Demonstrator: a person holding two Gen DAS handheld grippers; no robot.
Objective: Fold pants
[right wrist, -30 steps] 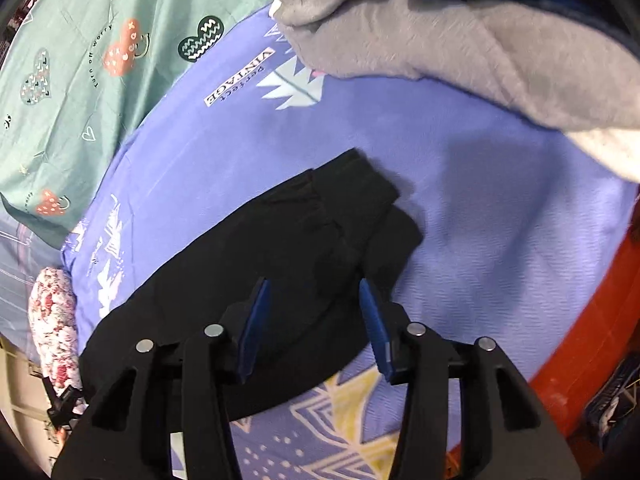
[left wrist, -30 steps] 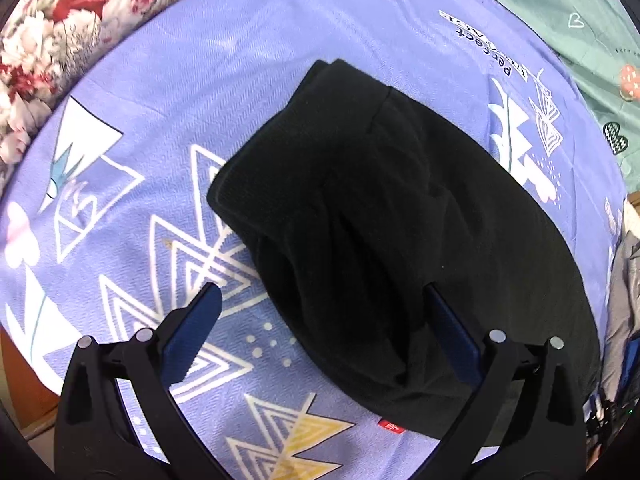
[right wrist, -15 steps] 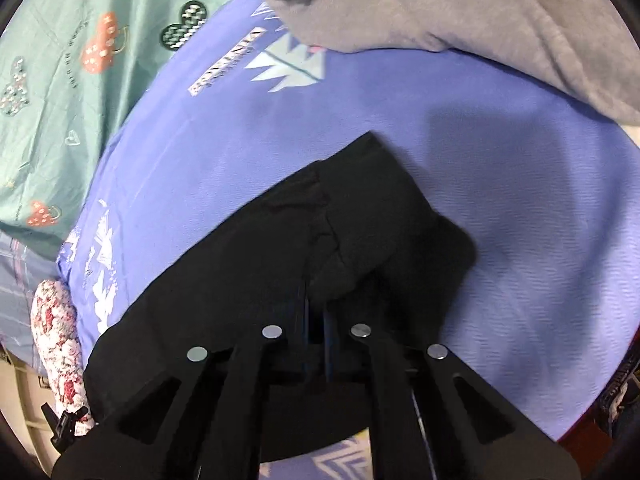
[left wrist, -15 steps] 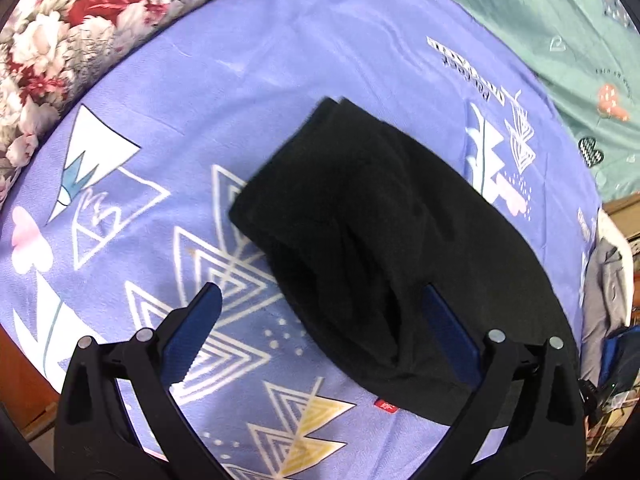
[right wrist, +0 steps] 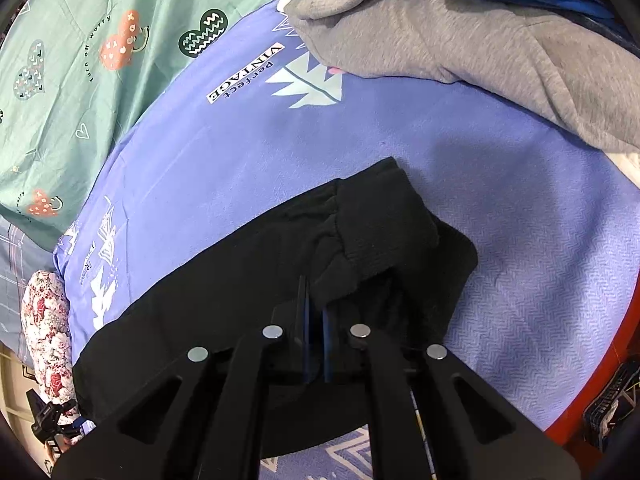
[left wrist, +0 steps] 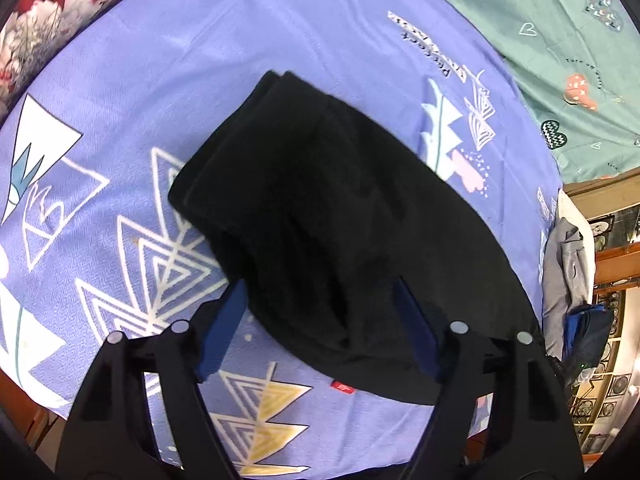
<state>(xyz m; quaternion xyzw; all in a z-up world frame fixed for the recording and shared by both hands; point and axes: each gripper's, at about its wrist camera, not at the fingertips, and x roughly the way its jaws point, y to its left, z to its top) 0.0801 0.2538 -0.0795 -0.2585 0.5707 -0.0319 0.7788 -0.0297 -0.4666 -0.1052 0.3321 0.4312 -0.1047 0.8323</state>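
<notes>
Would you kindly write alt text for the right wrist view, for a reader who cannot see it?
The right gripper is shut on a bunched edge of the black pants, which lie across a purple patterned sheet. A grey garment lies heaped at the far edge, and a green heart-print cloth lies to the left.

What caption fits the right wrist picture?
Right gripper pinches the black pants on a purple sheet.
</notes>
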